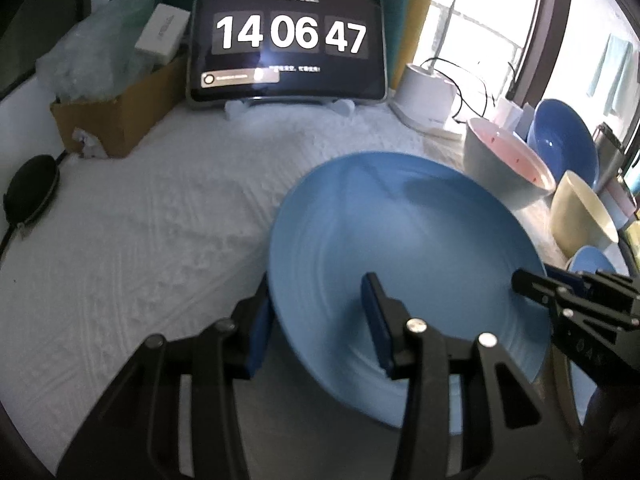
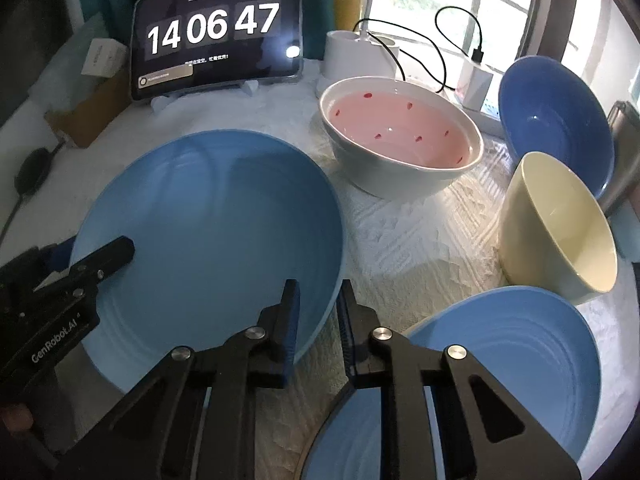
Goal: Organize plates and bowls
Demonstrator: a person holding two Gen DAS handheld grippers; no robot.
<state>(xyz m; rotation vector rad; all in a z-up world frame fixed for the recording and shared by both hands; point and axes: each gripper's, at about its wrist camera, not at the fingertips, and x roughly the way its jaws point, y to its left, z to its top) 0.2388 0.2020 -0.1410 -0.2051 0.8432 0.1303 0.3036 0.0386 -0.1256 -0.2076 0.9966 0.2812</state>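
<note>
While I hold the large blue plate between both hands, my left gripper straddles its left rim: one of its fingers sits outside and under the edge, the other on the inner face, and the gap between them looks wider than the rim is thick, so I cannot tell whether the pads press on it. The plate itself seems tilted and lifted a little off the white cloth on the table, though I would not swear how far.

Further right, my right gripper has the plate's opposite rim between its narrowly parted fingers; the inner finger lies on the plate, the outer one stands just beside the edge (a sliver of cloth shows between them), so contact on both sides is unclear.

Right of those fingers lies a second blue plate, partly beneath my right hand. Beyond it, ahead of the fingers, stand a cream bowl, a pink-lined bowl and a dark blue bowl, the cream and dark blue ones tipped on their sides.

I judge the step in hand to be carrying the first plate to stack it on the second. That calls for a firm pinch on both rims, level travel rightward, and a gentle centred lowering.
</note>
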